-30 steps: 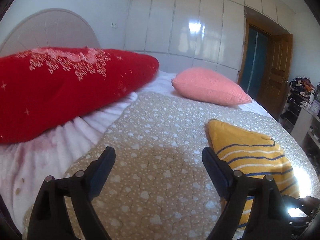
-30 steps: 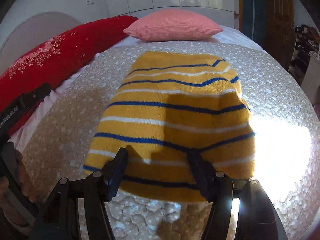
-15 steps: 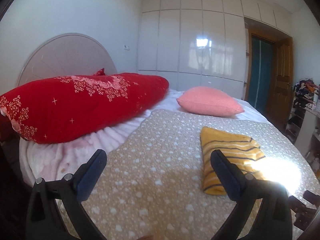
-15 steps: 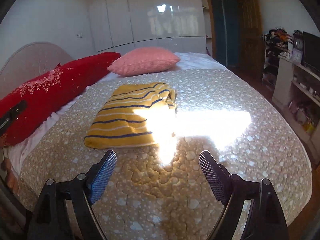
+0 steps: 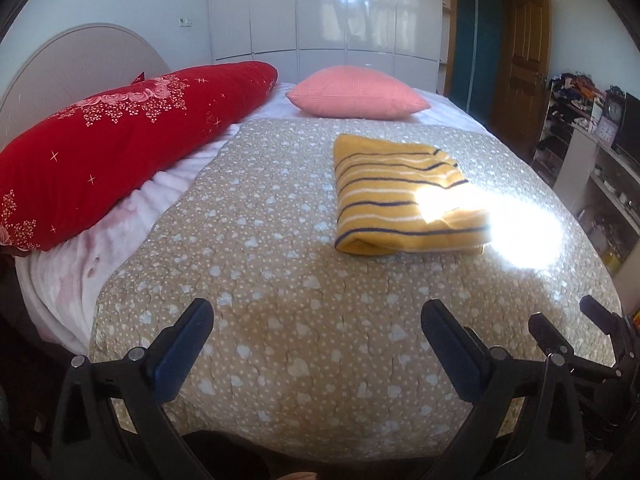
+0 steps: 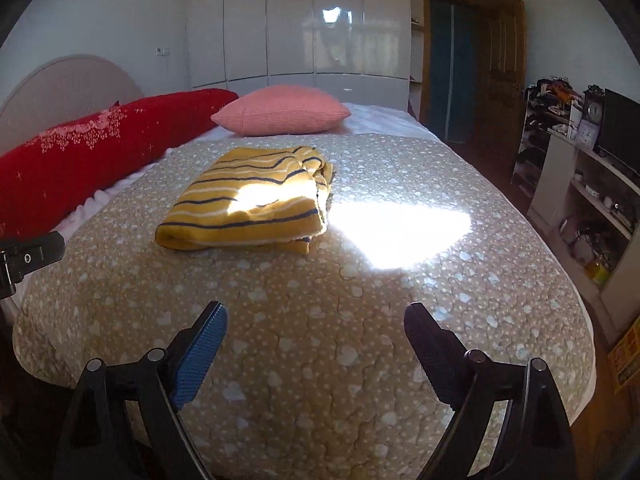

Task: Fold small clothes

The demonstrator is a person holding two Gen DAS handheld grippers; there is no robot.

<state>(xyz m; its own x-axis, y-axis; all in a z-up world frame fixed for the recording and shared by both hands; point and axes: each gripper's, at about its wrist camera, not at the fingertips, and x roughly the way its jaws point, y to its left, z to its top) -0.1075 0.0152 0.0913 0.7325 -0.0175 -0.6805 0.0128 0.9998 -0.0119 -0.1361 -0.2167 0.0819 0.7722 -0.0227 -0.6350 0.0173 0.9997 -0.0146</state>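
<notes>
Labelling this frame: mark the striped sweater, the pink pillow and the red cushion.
striped sweater (image 6: 240, 208), right wrist view, top folded layer.
pink pillow (image 5: 356, 94), left wrist view, centre of its face.
red cushion (image 5: 120, 140), left wrist view, its middle.

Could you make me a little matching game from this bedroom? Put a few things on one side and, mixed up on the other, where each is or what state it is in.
Things:
1. striped yellow garment
2. red pillow
3. pink cushion
4. right tool

Descriptions:
A. open, holding nothing
B. folded, partly in the sun patch
C. long, along the left side of the bed
D. at the far end, nearest the white wardrobe

Pairs: 1-B, 2-C, 3-D, 4-A
</notes>
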